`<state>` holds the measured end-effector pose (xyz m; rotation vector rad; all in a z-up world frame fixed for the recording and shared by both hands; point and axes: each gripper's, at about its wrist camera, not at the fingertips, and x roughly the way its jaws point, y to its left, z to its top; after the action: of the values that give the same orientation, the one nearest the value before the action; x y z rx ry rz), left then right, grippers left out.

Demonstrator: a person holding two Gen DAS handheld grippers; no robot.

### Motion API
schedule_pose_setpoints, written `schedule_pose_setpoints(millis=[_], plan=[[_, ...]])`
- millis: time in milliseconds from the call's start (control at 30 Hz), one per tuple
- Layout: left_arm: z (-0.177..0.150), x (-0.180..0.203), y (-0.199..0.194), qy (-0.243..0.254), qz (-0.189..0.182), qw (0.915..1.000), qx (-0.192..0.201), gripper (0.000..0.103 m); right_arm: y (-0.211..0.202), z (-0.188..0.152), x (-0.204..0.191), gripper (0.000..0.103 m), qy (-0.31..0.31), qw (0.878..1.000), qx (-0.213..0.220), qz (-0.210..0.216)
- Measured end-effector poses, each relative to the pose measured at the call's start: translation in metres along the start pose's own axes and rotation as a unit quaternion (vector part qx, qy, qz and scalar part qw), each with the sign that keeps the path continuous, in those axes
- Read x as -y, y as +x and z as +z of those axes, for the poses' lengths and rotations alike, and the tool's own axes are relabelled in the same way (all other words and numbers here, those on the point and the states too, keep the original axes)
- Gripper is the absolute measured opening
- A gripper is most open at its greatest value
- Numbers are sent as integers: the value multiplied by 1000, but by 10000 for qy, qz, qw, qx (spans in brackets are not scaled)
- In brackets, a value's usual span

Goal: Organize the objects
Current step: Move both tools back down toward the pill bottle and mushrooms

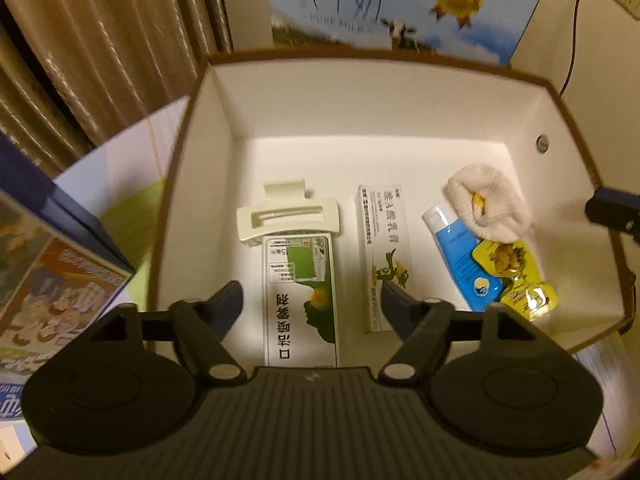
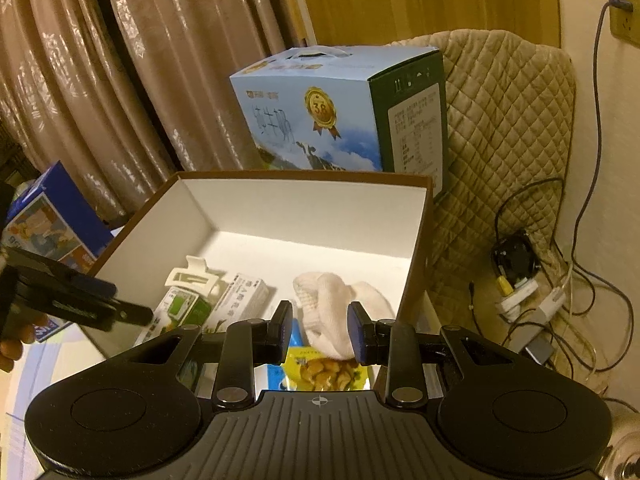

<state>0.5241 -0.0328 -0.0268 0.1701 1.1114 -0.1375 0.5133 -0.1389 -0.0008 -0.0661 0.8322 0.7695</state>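
My left gripper [image 1: 312, 302] hung spread wide over the white box [image 1: 360, 100], its fingers [image 1: 228, 304] flanking the green-and-white carton [image 1: 300, 296] lying below a cream hair clip [image 1: 286, 216]

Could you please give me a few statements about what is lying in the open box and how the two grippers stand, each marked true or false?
1. The cream hair claw clip lies at the far end of the green-and-white carton. True.
2. The left gripper is shut on the green-and-white carton. False: its jaws are spread wide, with the carton showing between them.
3. The cream sock overlaps the capped end of the blue tube. True.
4. The box has a dark lining. False: its inside is white, with a brown rim.
5. The right gripper is open with the sock showing between its fingers. True.
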Motion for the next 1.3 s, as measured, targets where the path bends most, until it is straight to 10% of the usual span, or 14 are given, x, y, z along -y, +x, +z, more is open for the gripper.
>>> schedule_pose_setpoints(millis=[400,1300], plan=[[-46,-4,-81,-440,10,9968,667,84,-45,-28,-13,53,297,9994,9,182],[-223,-6,-172,-1257,4,9908,498,87,-146,-126,-87,56,171,9988,-121,452]])
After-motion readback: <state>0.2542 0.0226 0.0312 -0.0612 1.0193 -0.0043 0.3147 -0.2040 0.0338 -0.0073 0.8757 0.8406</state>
